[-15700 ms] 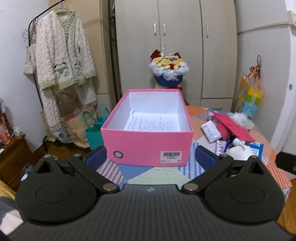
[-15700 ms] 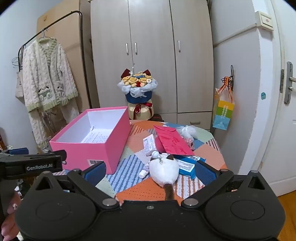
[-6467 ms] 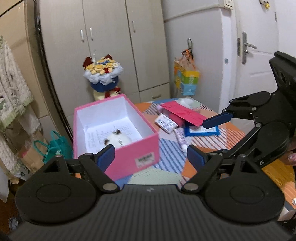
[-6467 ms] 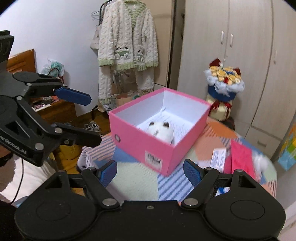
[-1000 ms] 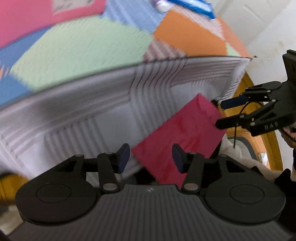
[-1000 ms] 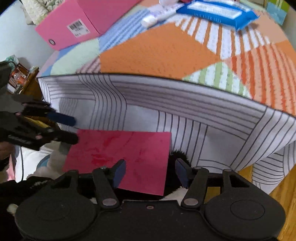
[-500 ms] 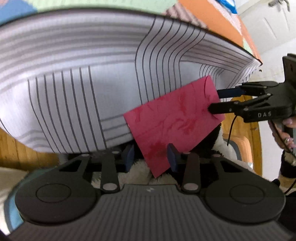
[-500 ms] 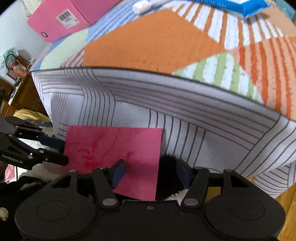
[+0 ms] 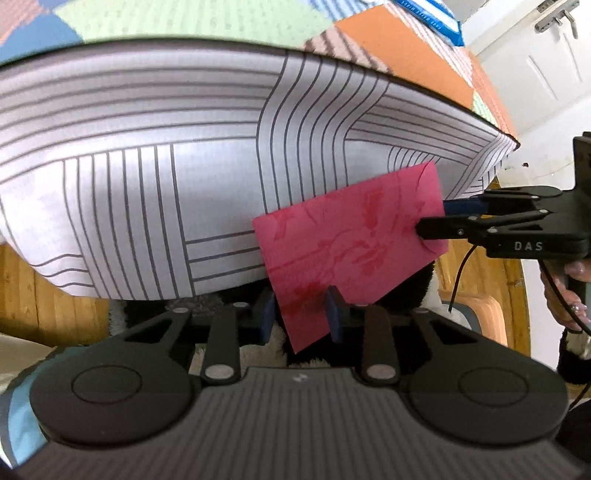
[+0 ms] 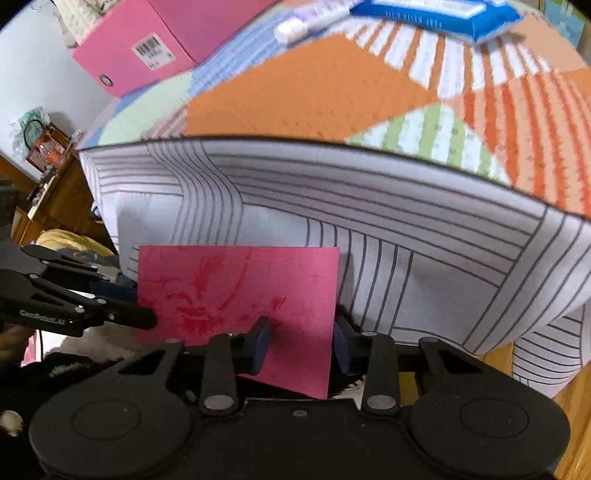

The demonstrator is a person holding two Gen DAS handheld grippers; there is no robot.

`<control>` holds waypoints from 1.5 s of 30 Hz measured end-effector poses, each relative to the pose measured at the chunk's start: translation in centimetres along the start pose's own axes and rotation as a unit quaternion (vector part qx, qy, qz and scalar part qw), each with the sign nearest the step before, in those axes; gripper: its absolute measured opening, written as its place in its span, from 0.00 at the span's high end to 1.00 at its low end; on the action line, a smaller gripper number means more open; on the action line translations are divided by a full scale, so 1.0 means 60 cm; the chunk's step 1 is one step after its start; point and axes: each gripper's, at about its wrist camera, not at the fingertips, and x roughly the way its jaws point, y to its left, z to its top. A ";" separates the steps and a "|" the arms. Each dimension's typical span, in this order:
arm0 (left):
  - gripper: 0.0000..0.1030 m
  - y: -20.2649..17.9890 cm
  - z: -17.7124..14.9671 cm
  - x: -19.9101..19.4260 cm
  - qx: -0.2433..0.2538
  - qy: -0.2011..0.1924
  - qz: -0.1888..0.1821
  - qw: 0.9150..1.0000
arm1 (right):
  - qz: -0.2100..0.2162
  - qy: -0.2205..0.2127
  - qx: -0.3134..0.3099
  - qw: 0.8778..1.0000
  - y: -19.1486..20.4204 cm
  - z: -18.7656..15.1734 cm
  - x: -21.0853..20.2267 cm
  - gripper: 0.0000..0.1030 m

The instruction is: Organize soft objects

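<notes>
Both jaws closing on red envelope (image 9: 347, 243), pad contact unclear, dark fur below mostly hidden

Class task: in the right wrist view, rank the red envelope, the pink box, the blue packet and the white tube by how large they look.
1. red envelope, though nearness to the camera inflates it
2. pink box, cut off at the frame's edge
3. blue packet, also cut off
4. white tube

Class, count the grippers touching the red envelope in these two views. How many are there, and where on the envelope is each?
2. The left gripper pinches one lower corner of the red envelope; the right gripper closes on the opposite end. No others are visible.
</notes>
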 end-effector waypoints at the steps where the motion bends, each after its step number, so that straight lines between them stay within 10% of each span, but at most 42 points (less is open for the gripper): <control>1: 0.73 -0.004 0.000 -0.003 0.002 -0.001 0.002 1.000 | -0.002 -0.005 0.000 1.000 0.005 0.000 -0.005 0.60; 30: 0.73 -0.015 -0.050 -0.222 0.012 -0.132 0.047 0.990 | -0.036 -0.101 -0.152 0.983 0.191 0.053 -0.148 0.57; 45: 0.73 -0.001 0.013 -0.339 0.026 -0.249 0.057 0.966 | -0.038 -0.165 -0.197 0.966 0.254 0.172 -0.217 0.57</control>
